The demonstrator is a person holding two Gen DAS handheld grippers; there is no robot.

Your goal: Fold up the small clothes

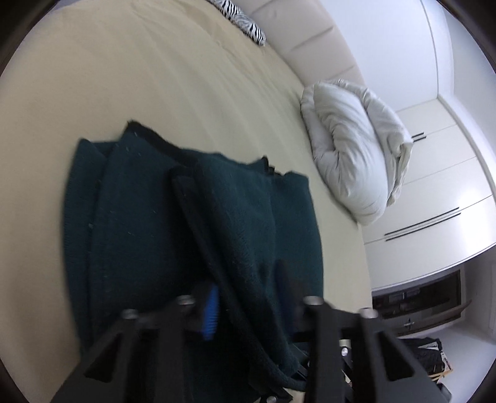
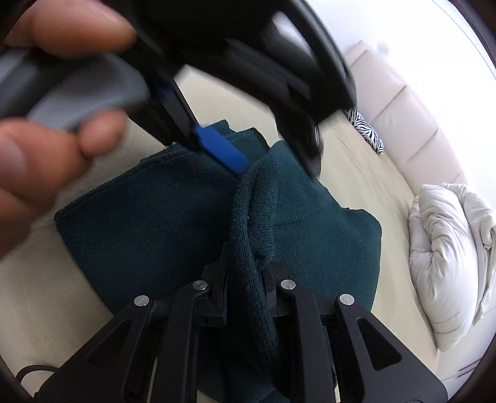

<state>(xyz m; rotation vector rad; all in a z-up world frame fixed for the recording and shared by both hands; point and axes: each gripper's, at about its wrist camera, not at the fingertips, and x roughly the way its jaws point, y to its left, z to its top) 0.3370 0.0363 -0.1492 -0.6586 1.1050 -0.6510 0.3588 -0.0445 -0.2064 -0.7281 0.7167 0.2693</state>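
A dark green knitted garment (image 1: 161,217) lies partly folded on the cream bed (image 1: 155,77). A raised edge of it runs between the fingers of my left gripper (image 1: 248,294), which is shut on it. The garment also shows in the right wrist view (image 2: 148,223). My right gripper (image 2: 248,272) is shut on a rolled ridge of the same garment. My left gripper (image 2: 272,161), held by a hand (image 2: 37,155), shows at the top of the right wrist view, its blue pad (image 2: 221,147) against the fabric.
A rumpled white pillow (image 1: 353,155) lies on the bed to the right, also in the right wrist view (image 2: 449,257). A zebra-print cushion (image 1: 245,21) sits by the padded headboard (image 1: 310,37). White wardrobes (image 1: 440,186) stand beyond the bed's right edge.
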